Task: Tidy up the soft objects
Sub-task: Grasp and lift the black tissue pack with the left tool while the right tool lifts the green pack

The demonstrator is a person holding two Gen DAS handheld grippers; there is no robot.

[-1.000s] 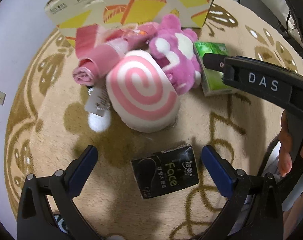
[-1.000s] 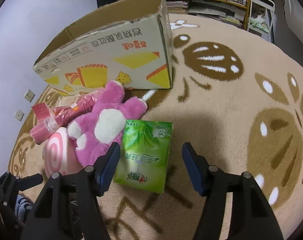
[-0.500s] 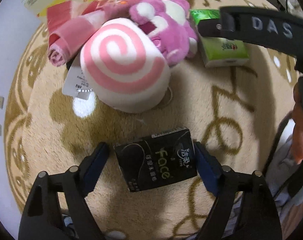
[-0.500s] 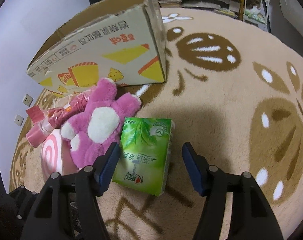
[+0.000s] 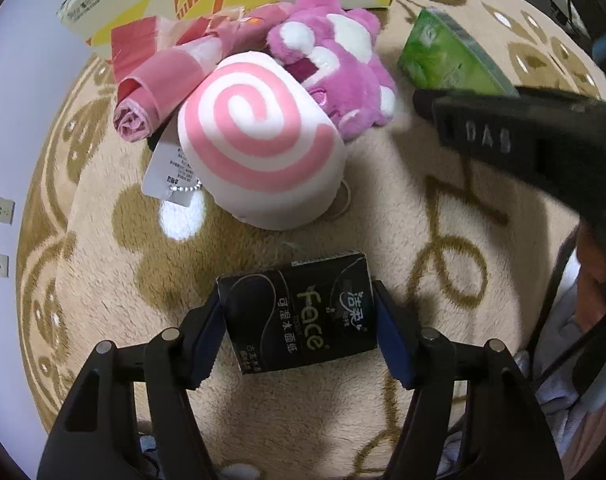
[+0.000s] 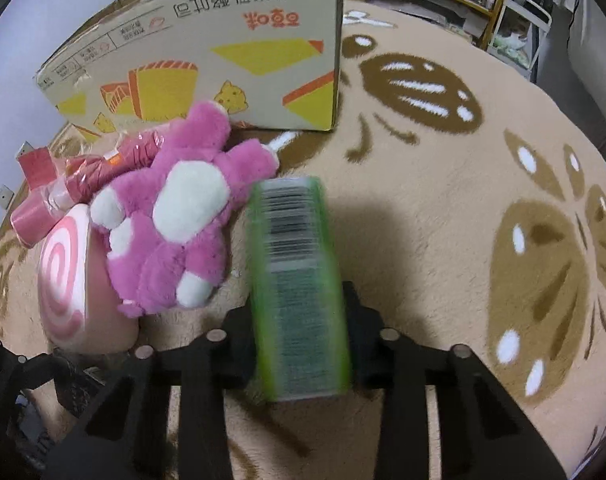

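Between just-closed right tongs (image 6: 299,340), green pack (image 6: 299,280) now pinched edge-up; left tongs (image 5: 299,336) narrowed onto black pack (image 5: 299,316).

The left gripper (image 5: 299,332) is a black plastic frame with two angular arms, round silver screws along their tops and dark blue pads (image 5: 391,344) inside the fingers. The right gripper (image 6: 299,332) has the same black build and silver screws, and its side carries raised "DAS" lettering.
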